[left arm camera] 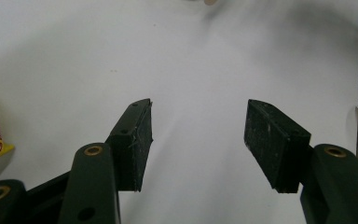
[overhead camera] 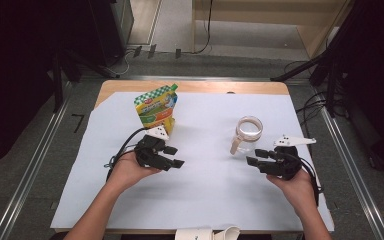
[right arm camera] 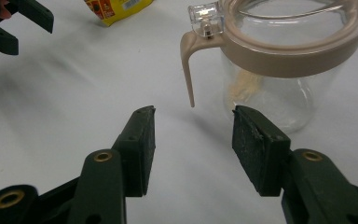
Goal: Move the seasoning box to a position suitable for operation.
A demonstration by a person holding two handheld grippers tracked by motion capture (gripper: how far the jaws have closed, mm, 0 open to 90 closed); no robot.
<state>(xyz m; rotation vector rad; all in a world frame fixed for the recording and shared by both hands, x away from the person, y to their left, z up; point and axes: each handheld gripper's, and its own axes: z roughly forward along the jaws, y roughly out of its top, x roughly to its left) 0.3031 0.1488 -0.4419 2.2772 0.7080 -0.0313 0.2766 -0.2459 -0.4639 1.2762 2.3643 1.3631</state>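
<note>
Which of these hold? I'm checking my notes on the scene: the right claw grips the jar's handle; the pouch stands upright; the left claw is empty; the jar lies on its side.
1. The right claw grips the handle of the jar: false, its jaws are open, short of the handle.
2. The pouch stands upright: true.
3. The left claw is empty: true.
4. The jar lies on its side: false, it stands upright.
</note>
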